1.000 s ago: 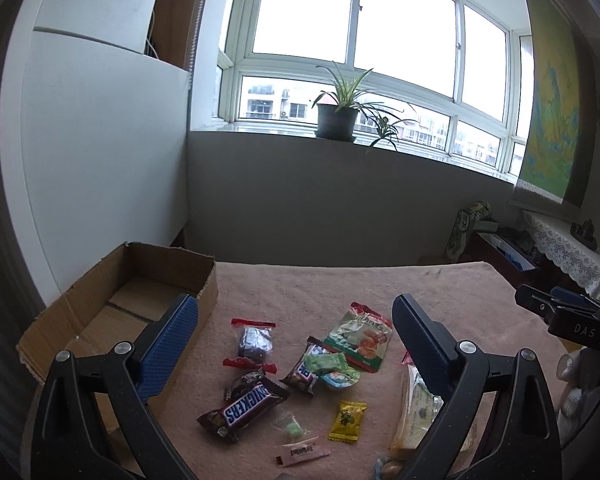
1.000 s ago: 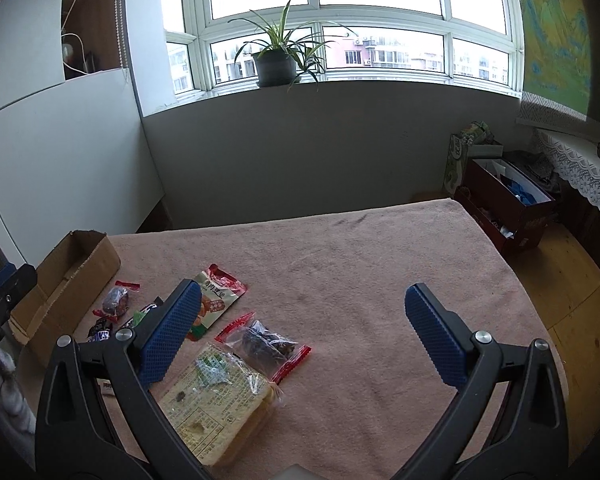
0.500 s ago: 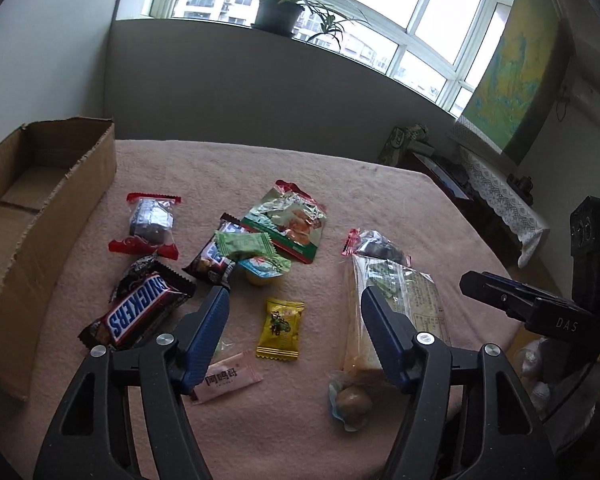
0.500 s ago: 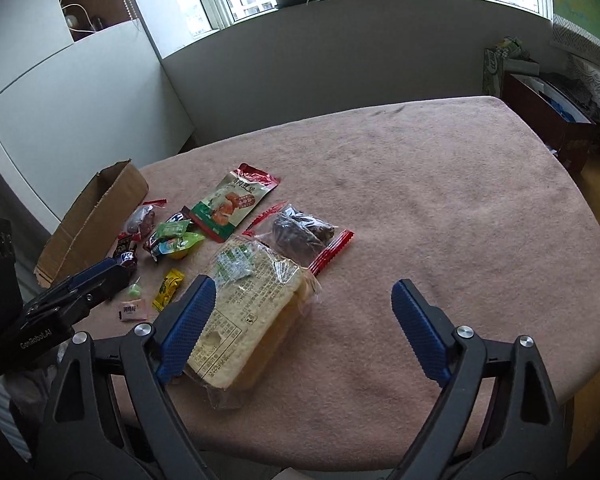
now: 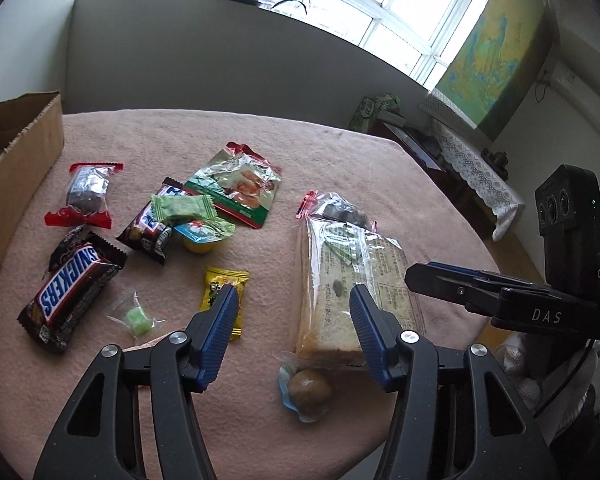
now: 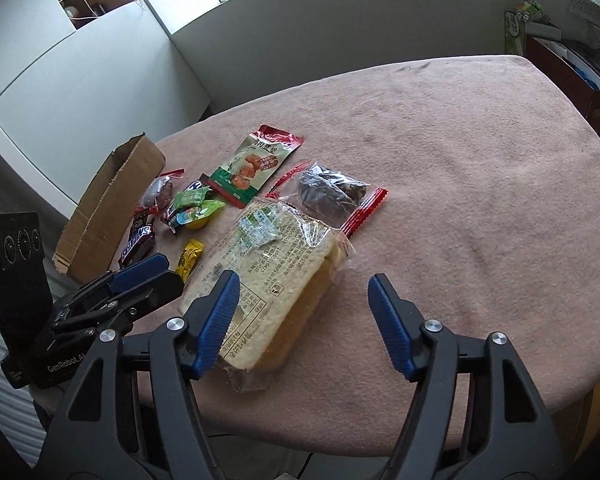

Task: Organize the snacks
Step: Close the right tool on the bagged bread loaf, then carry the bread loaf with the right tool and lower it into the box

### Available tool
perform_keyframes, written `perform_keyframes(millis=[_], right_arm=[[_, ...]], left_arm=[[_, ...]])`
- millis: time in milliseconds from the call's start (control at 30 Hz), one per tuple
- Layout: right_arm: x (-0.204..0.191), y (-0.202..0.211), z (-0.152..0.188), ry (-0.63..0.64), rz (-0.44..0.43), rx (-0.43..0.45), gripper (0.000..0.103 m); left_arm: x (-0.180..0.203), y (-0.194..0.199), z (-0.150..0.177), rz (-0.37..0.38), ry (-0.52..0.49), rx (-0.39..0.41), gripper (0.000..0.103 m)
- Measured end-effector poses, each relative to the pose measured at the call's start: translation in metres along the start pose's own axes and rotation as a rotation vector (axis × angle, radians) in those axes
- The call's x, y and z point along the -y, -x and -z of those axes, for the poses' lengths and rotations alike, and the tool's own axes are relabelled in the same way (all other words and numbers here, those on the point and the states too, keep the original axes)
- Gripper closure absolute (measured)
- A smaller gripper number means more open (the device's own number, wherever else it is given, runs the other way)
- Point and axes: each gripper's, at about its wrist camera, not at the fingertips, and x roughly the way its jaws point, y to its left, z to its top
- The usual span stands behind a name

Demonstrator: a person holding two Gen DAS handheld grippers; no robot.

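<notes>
The clear-plastic-wrapped loaf of sliced bread [image 6: 276, 268] lies flat on the pink-cloth-covered counter [image 6: 460, 160], near its front edge, long side running away from you. It looks light, soft and squashy; the film is slick and loose, so a hard pinch will crush slices. Take it across the short width at the near end, or by the spare film tail at the front.

Just beyond it, touching its far end, sits a clear pouch of dark dried fruit with red crimped ends [image 6: 332, 196]: limp, light, grab a crimp. Beside the loaf's near corner is a small round brown sweet in blue-edged film [image 5: 306, 394].

Left of the loaf: a small yellow candy sachet [image 5: 222, 300], a tiny clear-wrapped green candy [image 5: 137, 319], a brown Snickers bar [image 5: 70, 292] (stiff, easy across the width), and a green-and-red foil snack pouch [image 5: 240, 188], flat and slippery. The brown open cardboard box [image 5: 16, 168] stands at the far left, likely the destination.

Your right gripper [image 6: 304, 312] has its fingers closing with nothing pressed; the left pad hovers over the loaf's near end, while the other is over bare cloth. Your left gripper [image 5: 292, 320] is also closing, holding nothing, poised between the sachet and the loaf.
</notes>
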Motion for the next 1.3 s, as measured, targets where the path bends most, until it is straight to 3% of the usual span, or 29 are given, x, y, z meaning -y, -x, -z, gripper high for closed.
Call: perform_keyframes(millis=[67, 200, 400, 500, 800, 900, 1000, 1100, 1300], right_arm=[[-0.001, -0.004, 0.0, 0.002, -0.005, -0.015, 0.035], [-0.002, -0.013, 0.001, 0.006, -0.028, -0.052, 0.047], [0.001, -0.017, 0.0, -0.017, -0.066, -0.08, 0.048], [-0.001, -0.021, 0.0, -0.026, -0.09, -0.1, 0.051], [0.004, -0.017, 0.001, -0.051, -0.085, -0.107, 0.051], [0.008, -0.016, 0.004, -0.067, -0.102, -0.115, 0.051], [0.005, -0.018, 0.005, -0.047, -0.113, -0.122, 0.052], [-0.002, -0.019, 0.004, -0.02, -0.109, -0.121, 0.057], [-0.008, -0.016, -0.003, -0.005, -0.104, -0.111, 0.059]], left_arm=[[-0.001, -0.005, 0.002, 0.016, 0.007, -0.019, 0.047], [0.0, -0.01, 0.003, 0.028, -0.001, -0.038, 0.049], [0.004, -0.016, 0.004, 0.061, -0.009, -0.051, 0.058], [0.004, -0.021, 0.004, 0.125, 0.004, -0.077, 0.063], [0.012, -0.021, 0.006, 0.11, -0.021, -0.079, 0.063], [0.002, -0.023, 0.005, 0.074, 0.032, -0.073, 0.046], [0.002, -0.026, 0.006, 0.1, 0.025, -0.081, 0.047], [0.013, -0.026, 0.008, 0.12, -0.019, -0.083, 0.058], [0.029, -0.015, 0.009, 0.054, -0.096, -0.043, 0.062]])
